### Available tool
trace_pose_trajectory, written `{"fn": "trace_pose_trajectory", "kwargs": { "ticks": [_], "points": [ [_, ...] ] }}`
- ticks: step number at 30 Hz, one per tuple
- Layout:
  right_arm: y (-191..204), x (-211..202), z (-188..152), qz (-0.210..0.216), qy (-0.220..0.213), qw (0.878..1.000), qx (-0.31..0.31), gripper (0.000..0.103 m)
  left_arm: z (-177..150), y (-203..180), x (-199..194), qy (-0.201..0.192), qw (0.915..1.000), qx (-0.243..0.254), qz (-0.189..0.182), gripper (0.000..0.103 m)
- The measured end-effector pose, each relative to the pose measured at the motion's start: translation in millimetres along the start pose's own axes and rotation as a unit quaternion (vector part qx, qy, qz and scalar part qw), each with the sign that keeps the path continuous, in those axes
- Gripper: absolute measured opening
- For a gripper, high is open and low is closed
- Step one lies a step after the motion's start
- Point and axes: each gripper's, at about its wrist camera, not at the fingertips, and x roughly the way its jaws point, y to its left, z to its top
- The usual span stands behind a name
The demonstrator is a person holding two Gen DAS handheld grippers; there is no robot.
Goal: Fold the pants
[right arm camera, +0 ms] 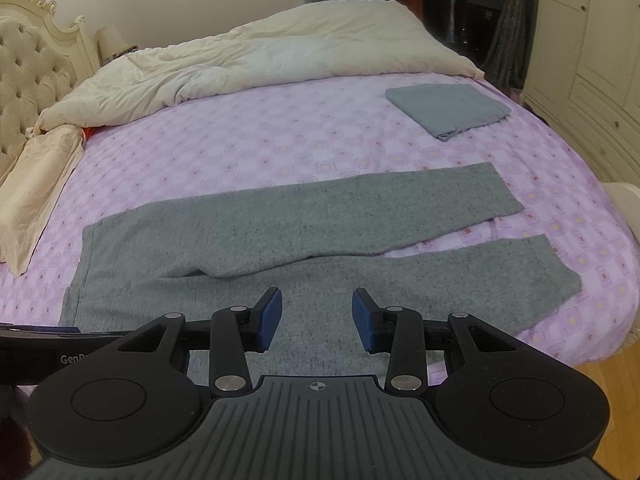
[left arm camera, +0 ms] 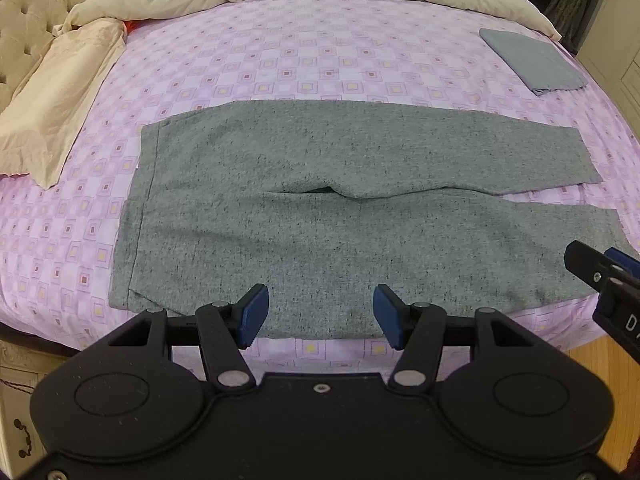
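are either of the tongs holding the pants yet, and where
Nothing is held. The left tongs and right tongs are both open above the near edge of the pants, which lie flat on the bed.

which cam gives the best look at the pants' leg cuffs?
Right wrist. Both cuffs of the grey pants show fully there, with pink sheet between the spread legs. In the left wrist view the far cuff shows, but the right tongs partly cover the near one at the frame edge.

Left tool (left arm camera: 320, 316) spread wide, right tool (right arm camera: 317, 319) likewise, side by side
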Motion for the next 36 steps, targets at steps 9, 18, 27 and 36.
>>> {"fn": "trace_pose_trajectory", "kwargs": {
  "ticks": [9,18,27,36],
  "points": [
    [0.6,0.1,-0.1,0.0,0.0,1.0,-0.001,0.038,0.1,-0.1,0.0,-0.001,1.0,0.0,0.0,0.062],
    [0.0,0.0,0.7,0.003,-0.001,1.0,-0.004,0.038,-2.0,1.7,-0.8,-0.001,1.0,-0.001,0.0,0.062],
    [0.4,-0.3,-0.3,0.003,-0.001,1.0,-0.004,0.038,-2.2,1.9,-0.7,-0.001,1.0,-0.001,0.001,0.062],
    [3.6,0.5,-0.6,0.003,0.0,1.0,-0.003,0.038,-2.5,2.1,-0.6,-0.001,1.0,-0.001,0.001,0.062]
  ]
}}
